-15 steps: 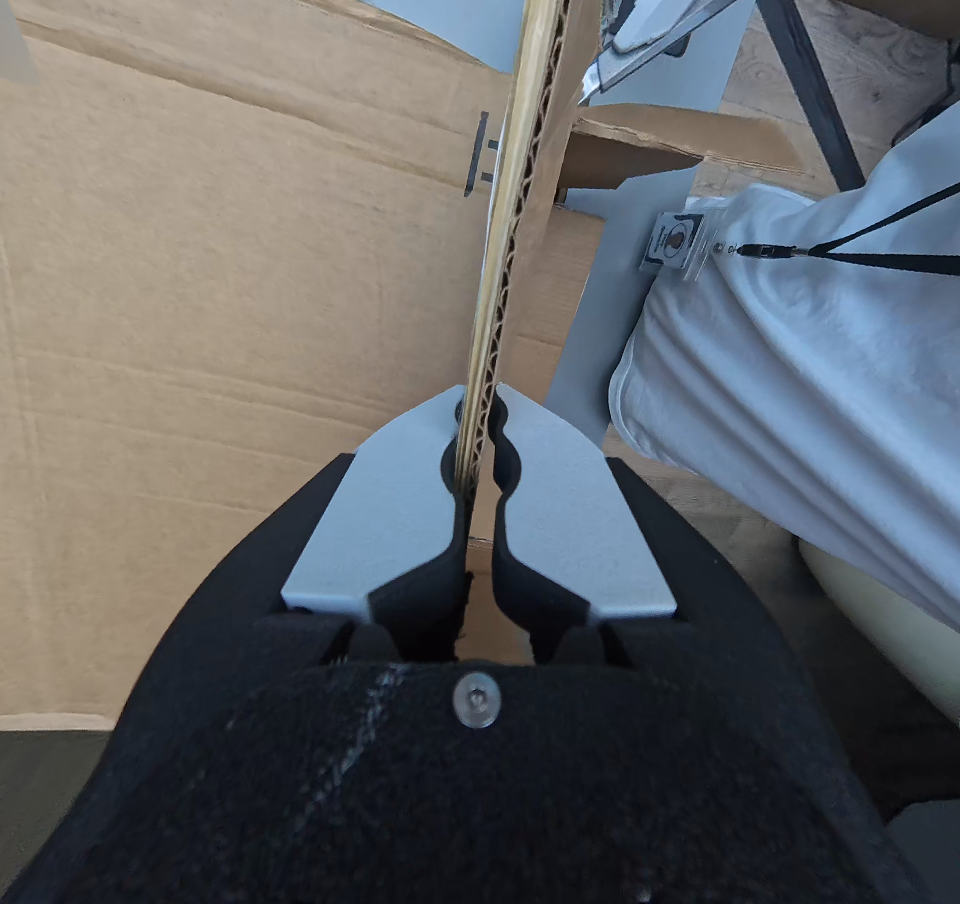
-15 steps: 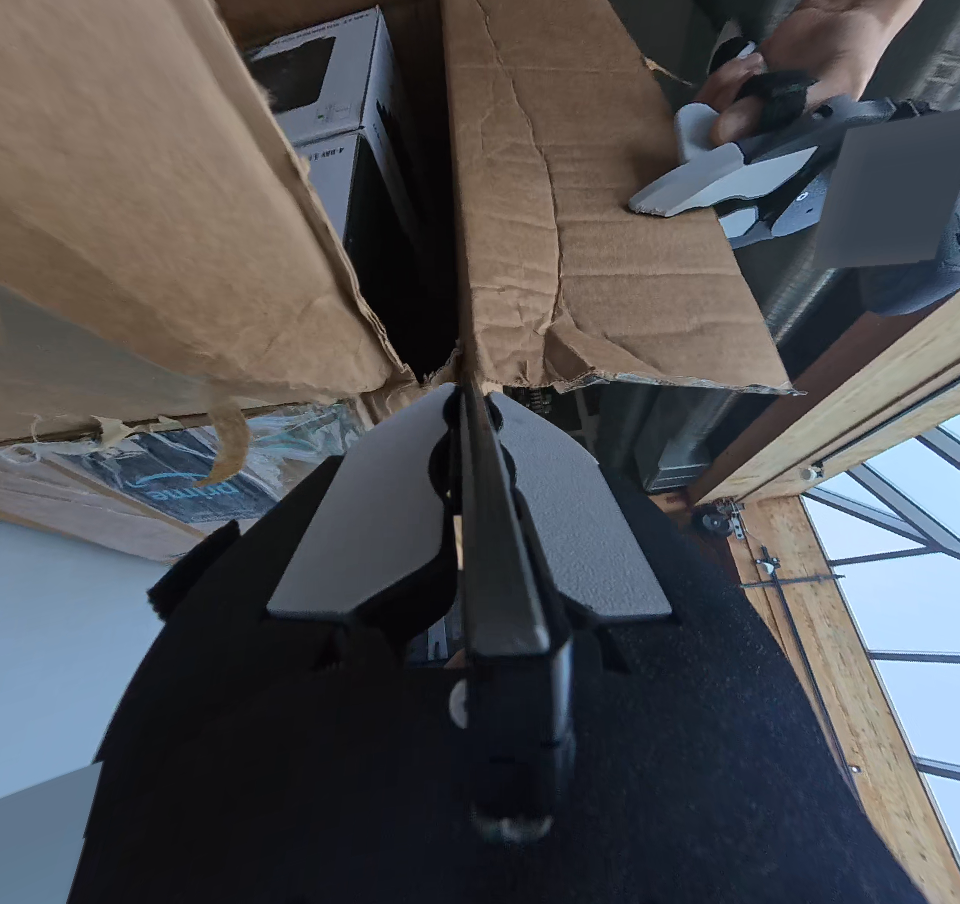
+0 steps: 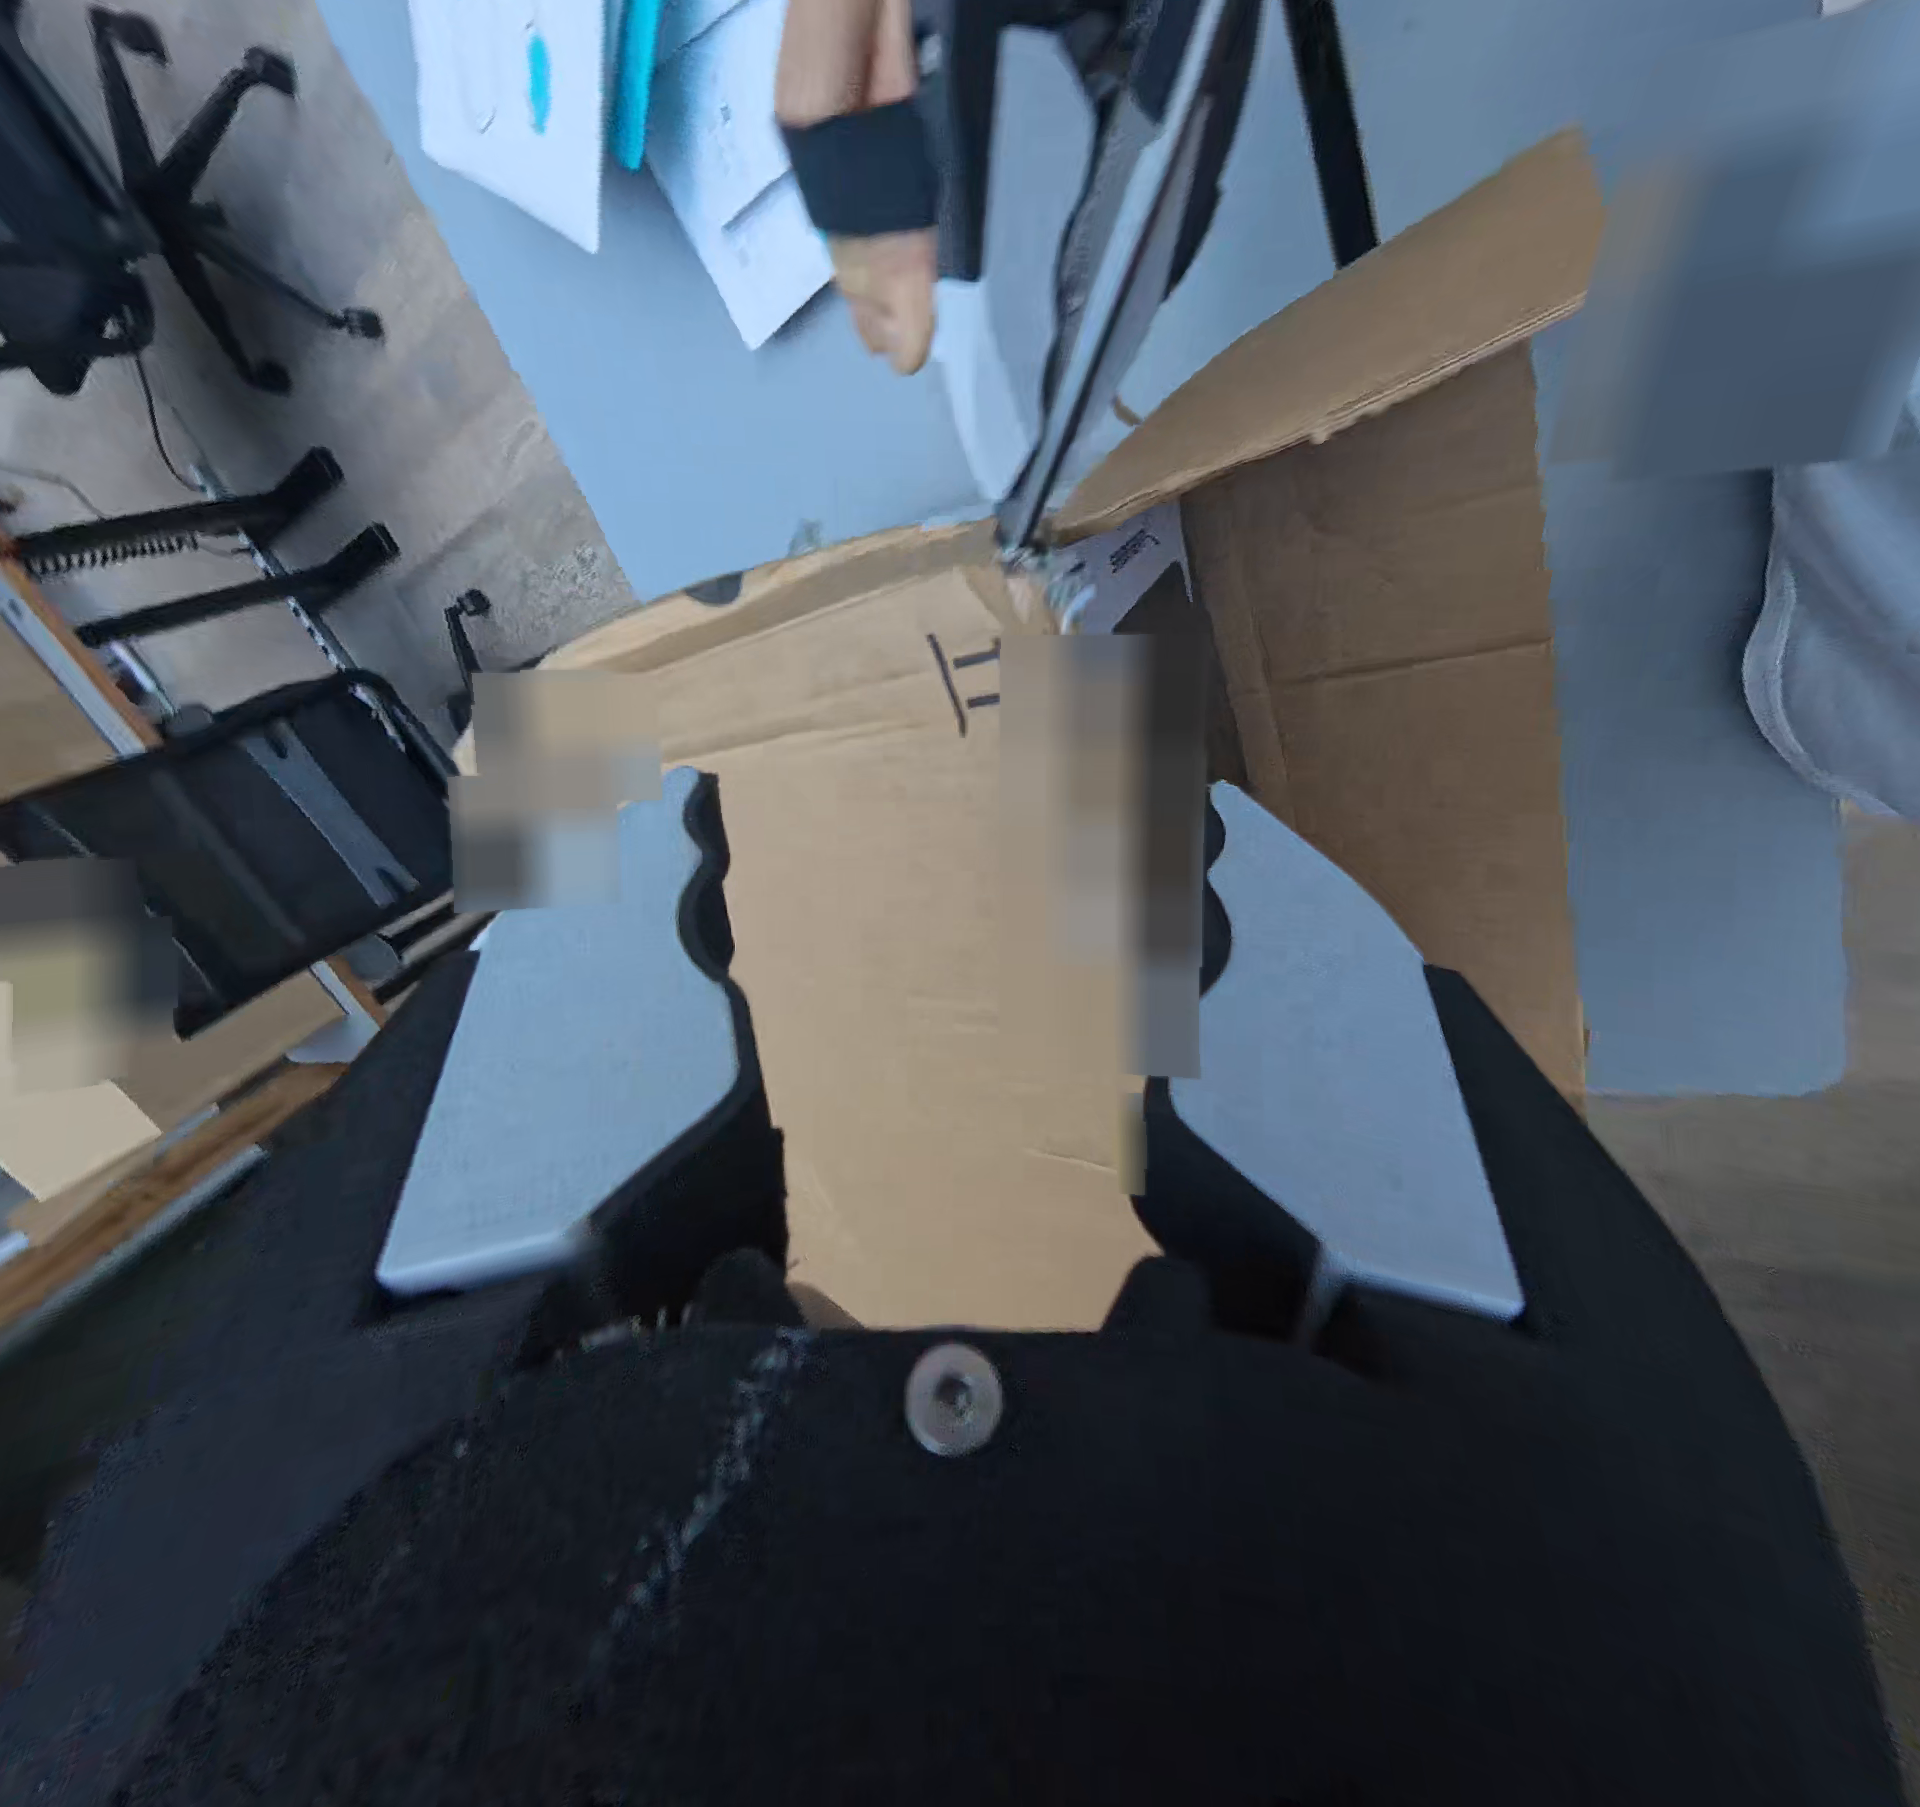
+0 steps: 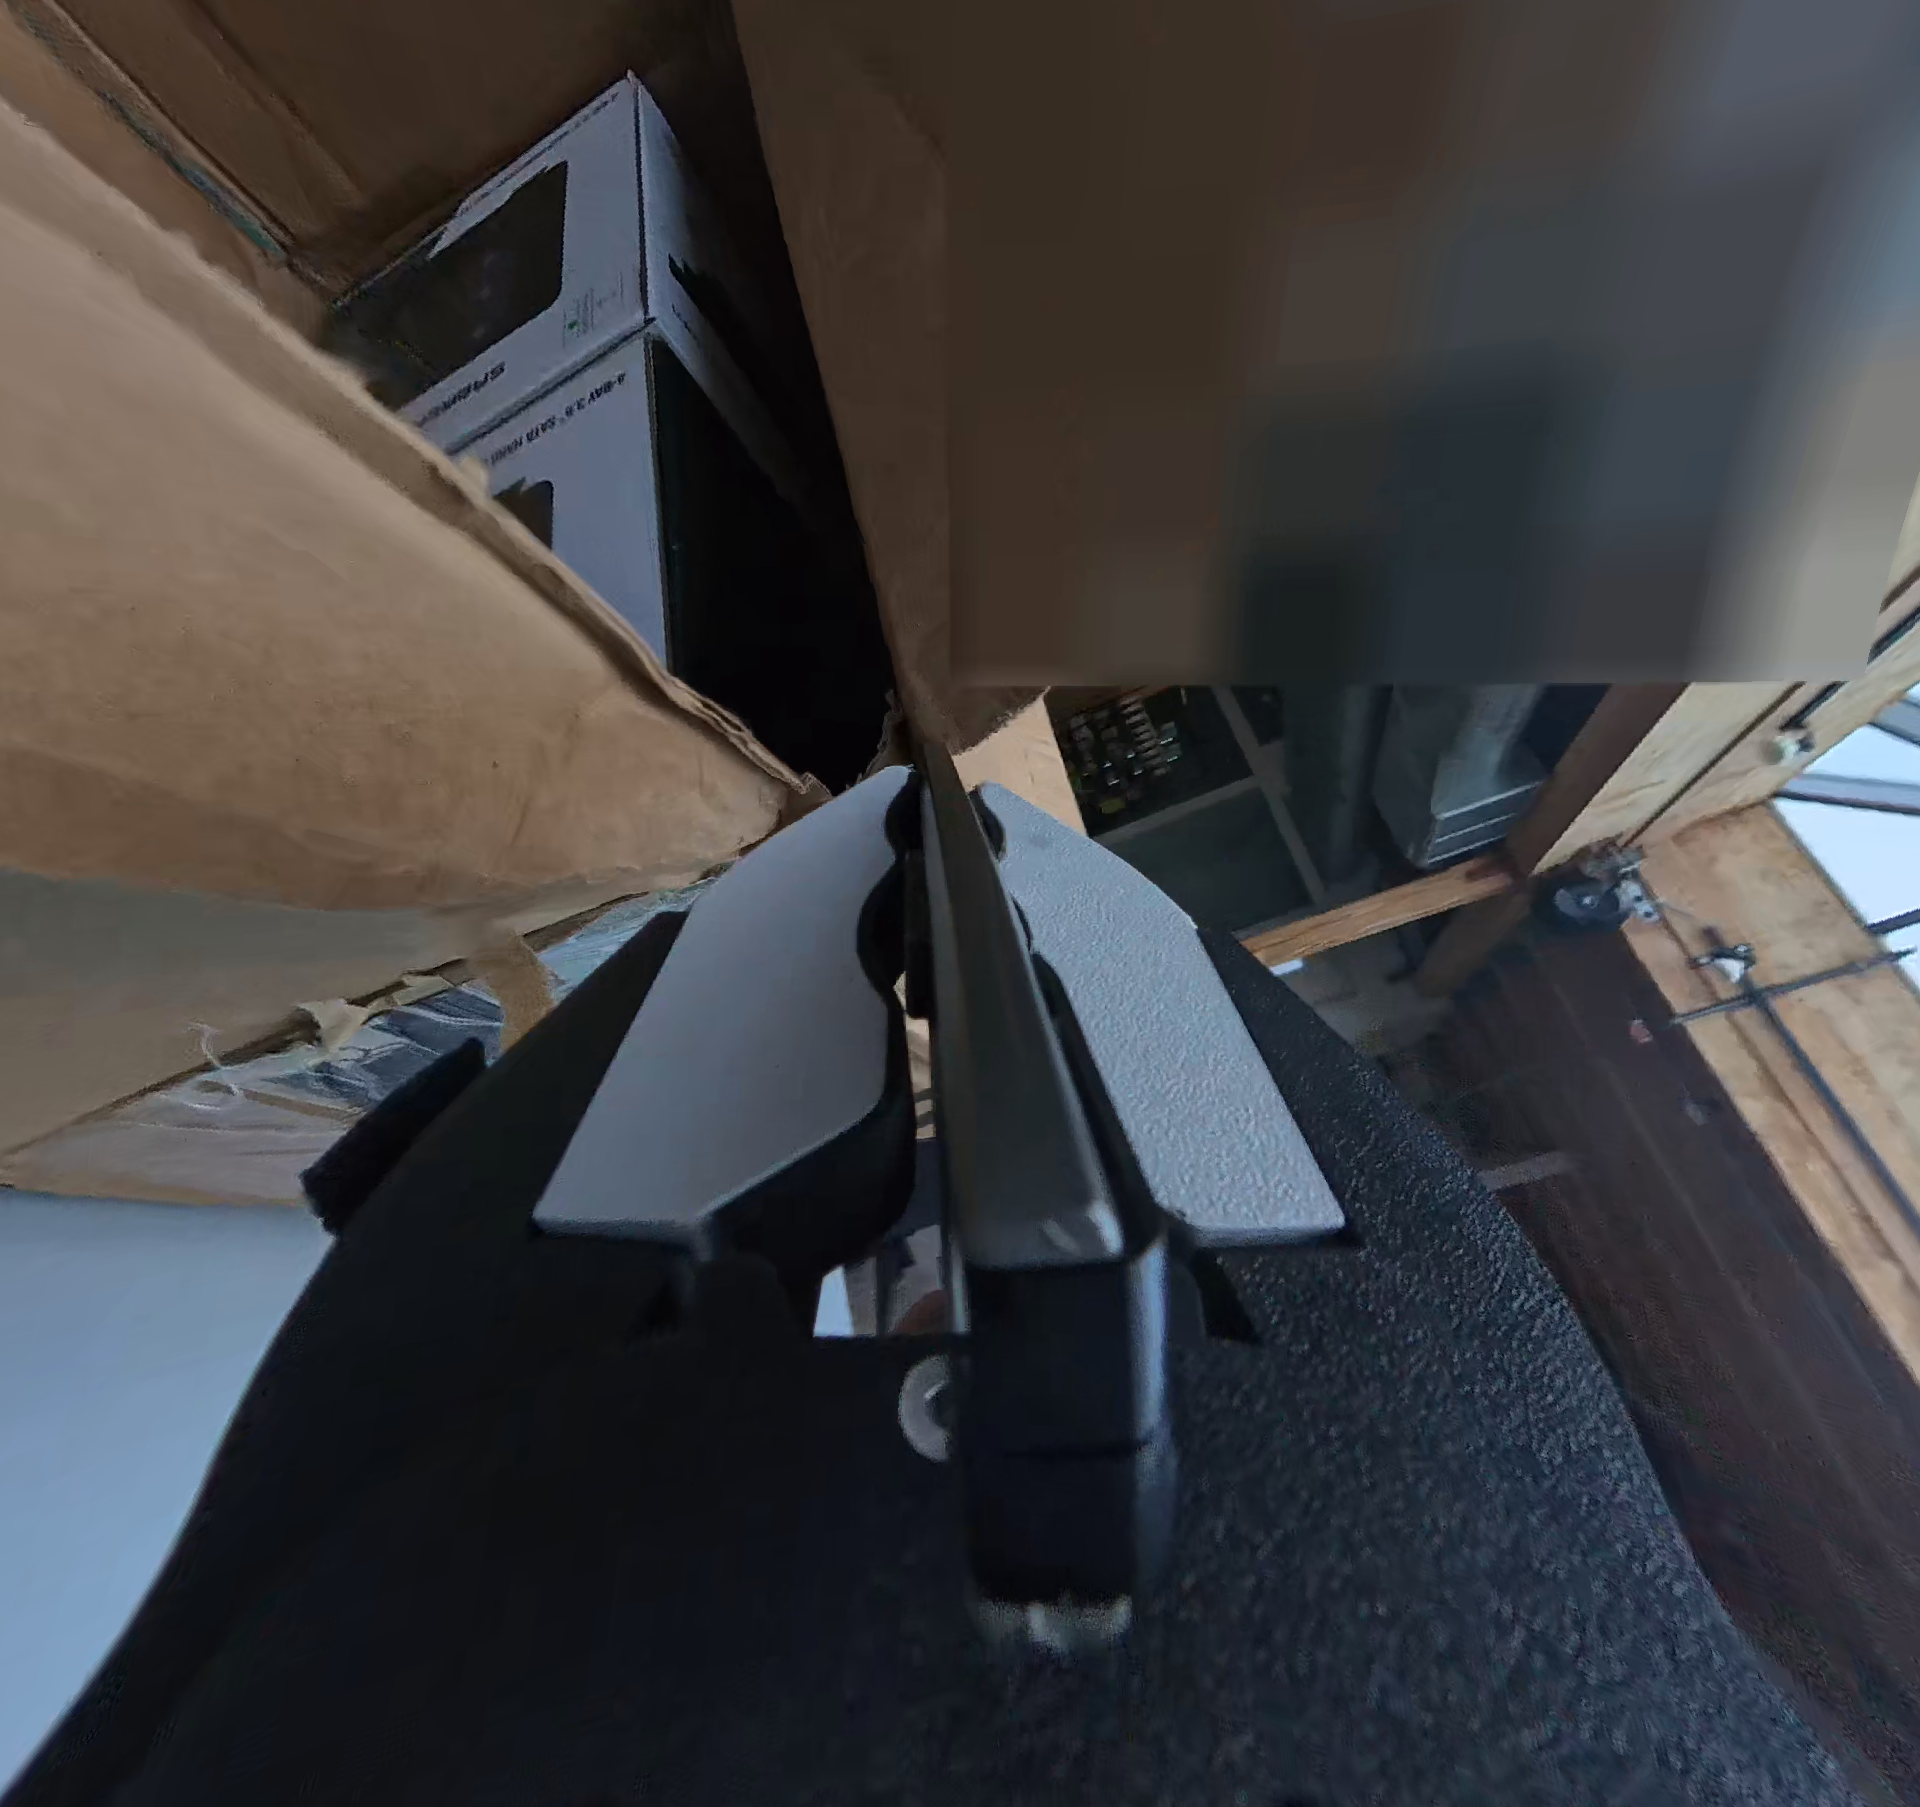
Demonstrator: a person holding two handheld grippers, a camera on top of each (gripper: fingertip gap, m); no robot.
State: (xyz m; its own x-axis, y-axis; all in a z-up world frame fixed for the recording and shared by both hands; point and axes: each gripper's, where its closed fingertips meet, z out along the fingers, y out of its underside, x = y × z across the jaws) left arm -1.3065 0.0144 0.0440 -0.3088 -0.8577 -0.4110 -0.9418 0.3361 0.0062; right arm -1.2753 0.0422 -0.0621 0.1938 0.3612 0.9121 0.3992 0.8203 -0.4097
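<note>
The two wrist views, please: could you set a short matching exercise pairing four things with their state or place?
Things:
1. left claw
2. right claw
3. white boxes
4. flap

States or places:
A. inside the carton
B. open, holding nothing
C. shut on a blade
D. raised, at the blade's tip

Pairs: 1-B, 2-C, 3-A, 4-D

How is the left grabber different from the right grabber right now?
The left gripper is wide open, while the right gripper is squeezed shut. The left gripper holds nothing, with only the cardboard box seen beyond its gap; the right gripper clamps a knife whose tip meets a corner of the box between two flaps. Both have grey fingers on black bodies.
</note>
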